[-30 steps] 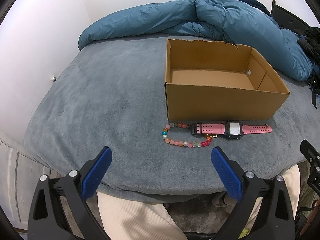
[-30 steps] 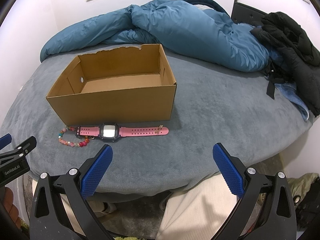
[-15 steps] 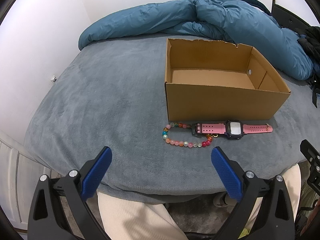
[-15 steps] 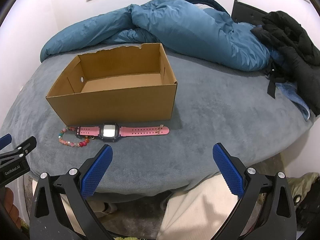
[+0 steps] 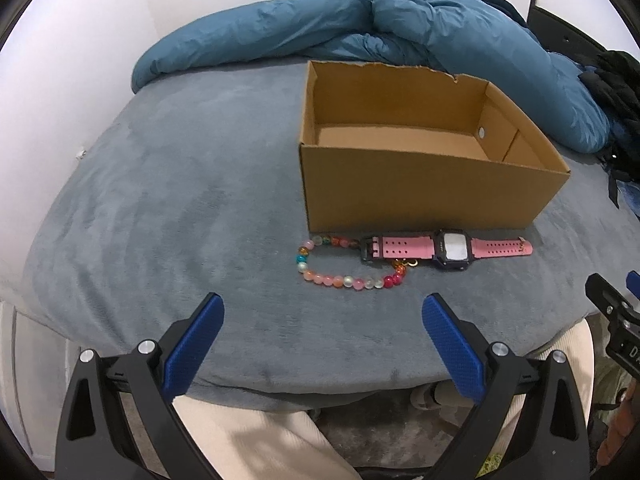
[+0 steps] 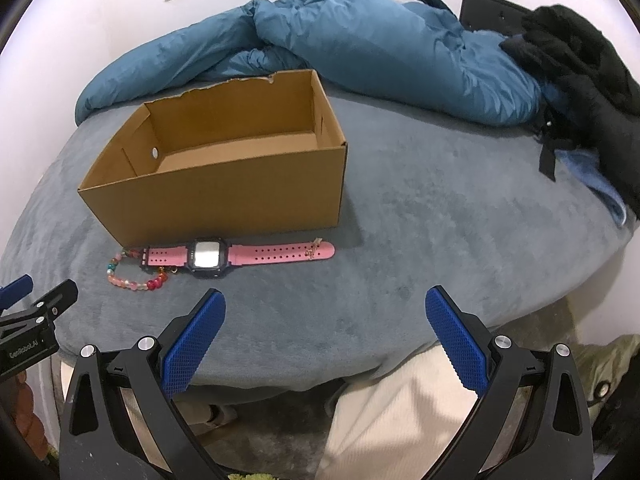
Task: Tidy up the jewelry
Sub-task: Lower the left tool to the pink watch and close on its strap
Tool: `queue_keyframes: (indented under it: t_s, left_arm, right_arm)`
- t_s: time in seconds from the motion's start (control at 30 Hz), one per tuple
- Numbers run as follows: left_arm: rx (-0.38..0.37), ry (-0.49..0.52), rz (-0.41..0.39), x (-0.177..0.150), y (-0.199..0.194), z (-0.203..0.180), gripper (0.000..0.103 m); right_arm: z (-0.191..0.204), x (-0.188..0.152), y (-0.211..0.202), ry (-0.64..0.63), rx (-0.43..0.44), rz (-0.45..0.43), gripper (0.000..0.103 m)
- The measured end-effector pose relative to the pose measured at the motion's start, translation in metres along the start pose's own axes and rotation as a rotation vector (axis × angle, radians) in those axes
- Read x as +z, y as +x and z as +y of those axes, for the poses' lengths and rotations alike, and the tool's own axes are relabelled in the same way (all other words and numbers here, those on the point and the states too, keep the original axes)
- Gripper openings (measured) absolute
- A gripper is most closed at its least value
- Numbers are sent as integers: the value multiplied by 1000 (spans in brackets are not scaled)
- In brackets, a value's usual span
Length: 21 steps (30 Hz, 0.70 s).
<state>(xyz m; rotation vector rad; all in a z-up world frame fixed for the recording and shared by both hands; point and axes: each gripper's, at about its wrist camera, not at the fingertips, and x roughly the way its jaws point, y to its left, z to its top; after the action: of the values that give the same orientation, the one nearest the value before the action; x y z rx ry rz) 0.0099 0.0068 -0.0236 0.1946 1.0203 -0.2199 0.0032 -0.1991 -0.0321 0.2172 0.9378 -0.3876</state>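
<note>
Grey plush blanket (image 5: pixel 180 200) covered the bed, w/ lots of bare room left of the cardboard box (image 5: pixel 420 196) and along the near edge, where the blanket dropped off toward the person's cream trousers (image 6: pixel 400 420). Right of the box was also open, up to the black clothing (image 6: pixel 592 92). A rumpled blue duvet (image 5: pixel 360 28) closed off the far side.

The box sat open-topped, far wall's rim torn ragged, w/ only bare cardboard floor visible inside.

Pink watch (image 5: pixel 448 246) lay flat just in front of the box's near wall, strap stretched out sideways. Beaded bracelet (image 5: pixel 344 266) lay at its buckle end, the strap crossing over part of the loop.

Left gripper (image 5: pixel 322 312) hung over the near bed edge, jaws spread wide, nothing btwn them; bracelet just ahead. Right gripper (image 6: pixel 326 308) likewise spread wide and empty, watch ahead-left.

Writing: "GenRobot.AI" on the left gripper's body, seen in the right wrist view.
</note>
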Motion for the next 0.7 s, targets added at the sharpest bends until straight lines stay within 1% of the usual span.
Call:
queue_keyframes:
  t_s: [0.07, 0.13, 0.2, 0.23, 0.27, 0.3, 0.37, 0.4, 0.47, 0.5, 0.57, 0.6, 0.63, 0.67, 0.7]
  left_arm:
    - [-23, 8, -6, 0, 6, -3, 97]
    - [-54, 25, -30, 1, 11, -7, 97]
    - [-123, 60, -88, 2, 13, -12, 97]
    - [-146, 73, -107, 3, 14, -13, 97]
    - [-189, 83, -128, 4, 16, -14, 97]
    - [-217, 81, -134, 6, 17, -16, 97]
    - [-303, 55, -137, 9, 24, -15, 97]
    - [-329, 42, -136, 10, 26, -16, 97]
    - [-391, 7, -119, 13, 33, -15, 97]
    - [-422, -12, -107, 15, 38, -15, 97]
    - [-442, -36, -93, 19, 47, -17, 97]
    - [-444, -40, -98, 19, 49, -18, 97]
    - [-434, -36, -104, 20, 51, -18, 97]
    - [-402, -15, -113, 21, 54, -22, 97]
    - [-386, 5, -116, 21, 54, -24, 97]
  right_arm:
    - [-4, -1, 6, 10, 16, 5, 96]
    - [-5, -2, 14, 12, 30, 7, 96]
    - [-7, -1, 21, 13, 42, 9, 96]
    - [-7, -1, 24, 14, 50, 8, 96]
    - [-8, 0, 27, 15, 58, 6, 96]
    - [-8, 1, 32, 13, 68, 4, 96]
    - [-9, 3, 38, 11, 80, 3, 96]
    - [-8, 3, 40, 11, 83, 2, 96]
    - [-8, 5, 49, 15, 99, 4, 94]
    - [-8, 6, 51, 18, 109, 6, 91]
    - [-8, 7, 59, 19, 125, 10, 90]
    - [-8, 8, 62, 21, 130, 12, 86]
    - [-8, 8, 66, 24, 143, 18, 83]
    - [-9, 8, 70, 27, 154, 23, 82]
    - [-8, 8, 73, 28, 158, 25, 79]
